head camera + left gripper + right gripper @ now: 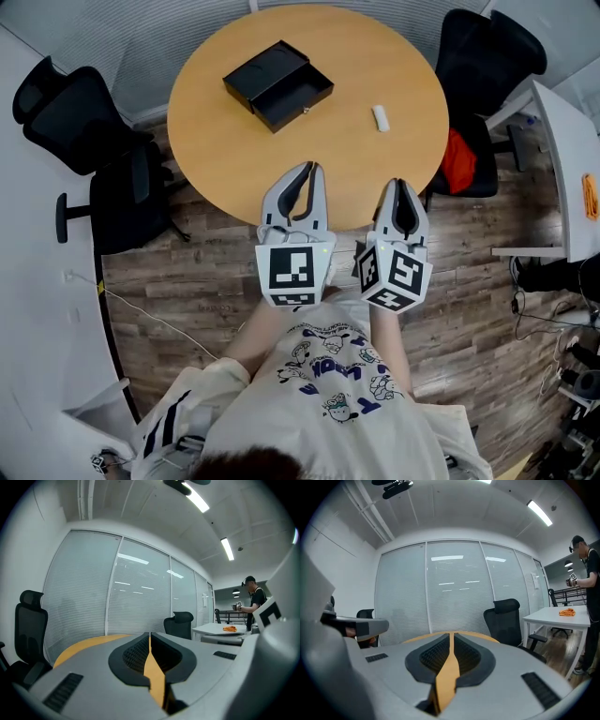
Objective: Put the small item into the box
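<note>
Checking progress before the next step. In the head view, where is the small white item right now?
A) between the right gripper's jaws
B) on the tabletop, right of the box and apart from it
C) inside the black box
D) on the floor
B: the small white item lies on the bare tabletop, clear of the black box.

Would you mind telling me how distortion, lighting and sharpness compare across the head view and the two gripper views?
Head view: even, soft light; the black box and small white item on the table are sharp. Left gripper view: strong fisheye, dark corners, bright ceiling strip lights. Right gripper view: same fisheye curving the window frames; lights mirror in the glass.
</note>
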The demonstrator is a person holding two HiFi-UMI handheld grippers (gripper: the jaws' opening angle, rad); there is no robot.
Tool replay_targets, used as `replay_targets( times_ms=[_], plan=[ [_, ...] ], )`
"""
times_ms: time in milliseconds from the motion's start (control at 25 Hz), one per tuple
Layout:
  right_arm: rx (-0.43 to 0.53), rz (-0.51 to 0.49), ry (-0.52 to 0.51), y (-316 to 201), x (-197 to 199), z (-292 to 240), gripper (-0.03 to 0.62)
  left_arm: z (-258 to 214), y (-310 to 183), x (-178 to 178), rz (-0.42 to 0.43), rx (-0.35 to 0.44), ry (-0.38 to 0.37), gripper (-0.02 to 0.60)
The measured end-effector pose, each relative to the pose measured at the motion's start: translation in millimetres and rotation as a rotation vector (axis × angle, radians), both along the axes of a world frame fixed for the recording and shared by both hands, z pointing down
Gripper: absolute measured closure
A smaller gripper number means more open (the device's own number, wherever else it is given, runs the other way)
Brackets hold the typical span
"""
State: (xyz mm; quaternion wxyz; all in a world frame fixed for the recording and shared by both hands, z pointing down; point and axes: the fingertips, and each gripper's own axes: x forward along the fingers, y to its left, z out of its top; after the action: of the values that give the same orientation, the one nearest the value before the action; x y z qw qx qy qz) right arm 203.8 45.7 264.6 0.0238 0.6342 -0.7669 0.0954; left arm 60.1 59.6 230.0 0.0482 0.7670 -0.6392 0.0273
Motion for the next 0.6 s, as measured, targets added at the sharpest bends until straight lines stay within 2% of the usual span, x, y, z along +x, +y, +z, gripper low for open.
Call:
replay_targets(
  times_ms=[320, 600],
  plan=[
    [-0.03, -0.039, 0.0, -59, 14, 14, 0.548, 11, -49, 10, -0.052, -0.02, 0.004, 0.557],
    [-0.07, -0.046, -0.006, -87, 17, 30, 0.548, 26, -72, 5, -0.088, -0.063, -0.005, 0.557]
  ],
)
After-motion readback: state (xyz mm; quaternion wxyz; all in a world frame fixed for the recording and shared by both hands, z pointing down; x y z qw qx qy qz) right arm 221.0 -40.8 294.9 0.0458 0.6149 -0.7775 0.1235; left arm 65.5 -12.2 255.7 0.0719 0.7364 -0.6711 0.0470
